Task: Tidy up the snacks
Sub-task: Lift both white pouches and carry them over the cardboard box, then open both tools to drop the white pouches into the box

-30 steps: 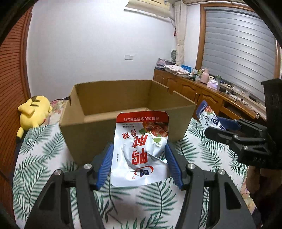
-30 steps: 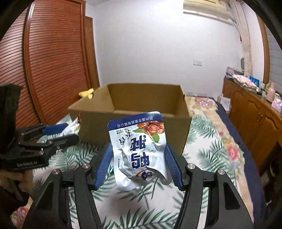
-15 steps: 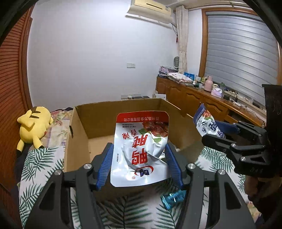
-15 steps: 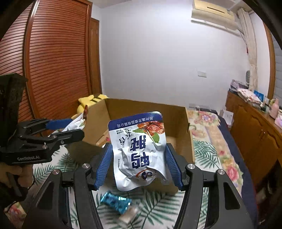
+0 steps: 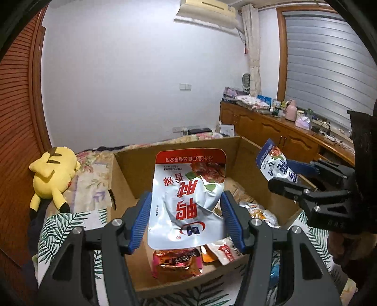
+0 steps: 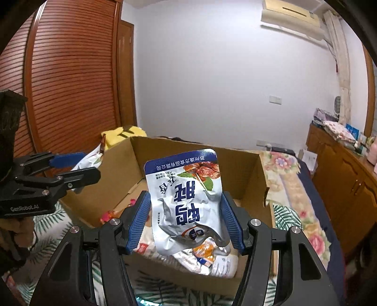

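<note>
Two snack pouches are up in the air, both held above the one open cardboard box (image 5: 122, 174). One is a red-topped pouch (image 5: 188, 200) clamped between the blue pads of the left gripper (image 5: 186, 222), hanging over the near half of the box. The other is a blue-topped pouch (image 6: 186, 200) pinched the same way by the right gripper (image 6: 185, 221), also over the box, nearer its right wall. Inside the box there's a loose pile of wrapped snacks (image 5: 176, 261), too jumbled for me to count properly. One yellow plush toy (image 5: 53, 174) lies left of the box. The box sits on a bed with a palm-leaf sheet (image 5: 61, 230). Past the box is a plain white wall with an air conditioner (image 5: 207, 9) up high, a wooden cabinet (image 5: 264, 127) to the right and a slatted wooden door (image 6: 70, 77) to the left.
</note>
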A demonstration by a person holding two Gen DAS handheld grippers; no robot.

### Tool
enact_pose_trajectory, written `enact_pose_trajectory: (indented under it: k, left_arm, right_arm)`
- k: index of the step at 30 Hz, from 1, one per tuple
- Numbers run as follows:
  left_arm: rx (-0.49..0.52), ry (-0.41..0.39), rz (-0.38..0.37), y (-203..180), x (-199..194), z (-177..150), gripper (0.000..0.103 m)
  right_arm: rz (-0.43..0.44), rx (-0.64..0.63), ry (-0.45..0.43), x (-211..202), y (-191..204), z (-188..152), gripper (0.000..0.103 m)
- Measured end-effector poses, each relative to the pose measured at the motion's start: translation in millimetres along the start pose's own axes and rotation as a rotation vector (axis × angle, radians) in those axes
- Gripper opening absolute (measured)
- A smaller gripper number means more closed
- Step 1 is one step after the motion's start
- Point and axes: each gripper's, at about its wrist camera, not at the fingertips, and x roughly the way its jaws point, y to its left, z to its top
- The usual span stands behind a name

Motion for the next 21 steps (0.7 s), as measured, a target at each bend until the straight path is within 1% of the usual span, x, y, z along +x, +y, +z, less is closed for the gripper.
enact_pose_trajectory:
  k: [5,10,16,17,19,21]
  left_arm:
    - [-0.021,0.026,-0.007,4.7,12.4,-6.4,0.06]
    - [-0.02,0.045,-0.01,0.0,22.8,-9.3,0.06]
    - [-0.027,0.058,-0.004,2.5,31.9,-8.2,0.061]
    - [-0.02,0.057,0.007,1.8,32.7,-8.8,0.061]
    - [-0.017,0.057,0.009,1.5,33.3,-9.6,0.066]
    - [-0.015,0.052,0.002,-0.6,32.7,-9.6,0.067]
  right_arm:
    - [-0.001,-0.005,0.026,13.3,2.1,-4.0,0.062]
    - [0.006,-0.004,0.048,21.1,4.4,-8.8,0.062]
    - [0.02,0.0,0.074,29.8,5.5,-7.6,0.062]
    - [0.022,0.0,0.078,31.7,5.0,-7.0,0.062]
    - [0.027,0.007,0.084,35.0,3.7,-4.8,0.063]
    - [0.034,0.027,0.093,36.8,1.6,-3.3,0.063]
